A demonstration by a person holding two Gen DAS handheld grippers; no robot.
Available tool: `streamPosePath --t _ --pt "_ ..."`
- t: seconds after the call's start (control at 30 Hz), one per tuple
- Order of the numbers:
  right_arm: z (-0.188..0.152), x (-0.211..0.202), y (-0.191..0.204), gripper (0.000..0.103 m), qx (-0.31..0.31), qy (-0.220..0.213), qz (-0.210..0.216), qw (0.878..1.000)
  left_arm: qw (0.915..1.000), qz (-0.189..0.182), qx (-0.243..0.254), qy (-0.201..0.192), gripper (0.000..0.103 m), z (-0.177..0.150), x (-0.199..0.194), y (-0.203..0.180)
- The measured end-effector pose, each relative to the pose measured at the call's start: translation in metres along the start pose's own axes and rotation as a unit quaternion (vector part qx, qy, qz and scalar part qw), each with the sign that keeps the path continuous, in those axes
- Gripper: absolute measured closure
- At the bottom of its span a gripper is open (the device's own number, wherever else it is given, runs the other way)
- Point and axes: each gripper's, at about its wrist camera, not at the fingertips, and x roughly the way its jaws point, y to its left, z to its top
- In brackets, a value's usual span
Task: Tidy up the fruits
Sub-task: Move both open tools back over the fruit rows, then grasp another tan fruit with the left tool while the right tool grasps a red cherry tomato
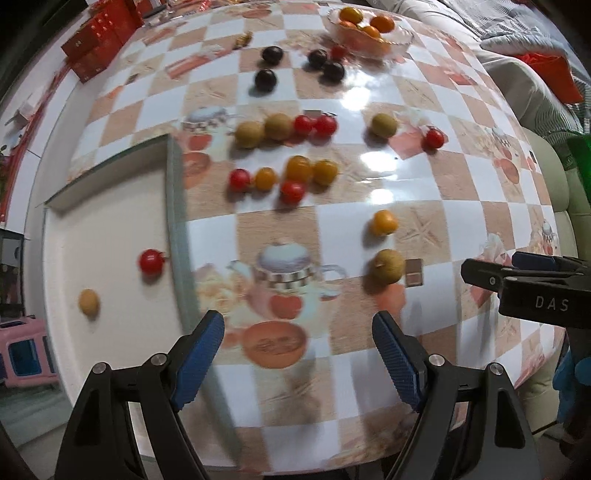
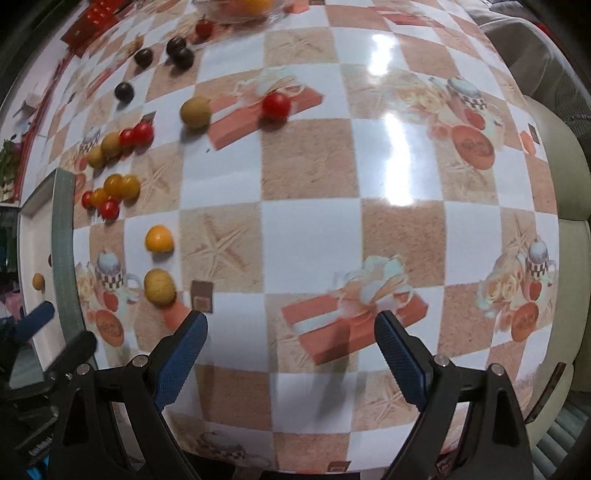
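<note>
Both hand-held grippers, left (image 1: 298,334) and right (image 2: 291,332), hover wide open and hold nothing above the checkered bench (image 2: 310,236). Small fruits (image 1: 291,173) lie scattered across it; a red tomato (image 1: 150,261) and a tan fruit (image 1: 88,302) sit in the white tray (image 1: 110,221) at left.

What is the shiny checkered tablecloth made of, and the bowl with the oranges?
The tablecloth looks like glossy plastic or vinyl: the lamps leave bright white glare on it. The bowl seems clear glass or hard plastic: you see the orange fruits through its wall.
</note>
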Motion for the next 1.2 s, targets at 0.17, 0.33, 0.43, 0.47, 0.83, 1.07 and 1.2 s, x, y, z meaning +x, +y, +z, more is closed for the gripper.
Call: streamPosePath --t 0.17,0.33,0.43,0.47,0.83,1.07,1.2 --pt "0.021 -0.002 -0.012 0.010 -0.009 -0.021 0.002 1.000 1.0000 -0.005 -0.005 0.005 0.020 0.007 0.014 -0.020" --pt "0.056 0.002 -0.010 0.010 -0.035 -0.035 0.008 0.999 0.9998 0.001 -0.016 0.007 0.020 0.015 0.031 -0.037" --pt "0.074 0.004 -0.008 0.010 -0.056 -0.047 0.008 0.997 0.9995 0.011 -0.026 0.012 0.020 0.016 0.040 -0.042" --pt "0.081 0.006 -0.007 0.010 -0.062 -0.052 0.007 0.997 0.9994 0.013 -0.031 0.013 0.020 0.016 0.043 -0.043" --pt "0.127 0.020 0.021 0.022 -0.114 -0.075 -0.009 0.991 0.9965 0.024 -0.079 0.014 0.020 0.019 0.062 -0.053" --pt "0.137 0.028 0.059 0.057 -0.142 -0.093 -0.018 0.985 0.9961 0.028 -0.083 0.014 0.036 0.019 0.063 -0.056" --pt "0.141 0.025 0.064 0.081 -0.139 -0.092 0.005 0.986 0.9960 0.026 -0.085 0.011 0.058 0.021 0.057 -0.052"
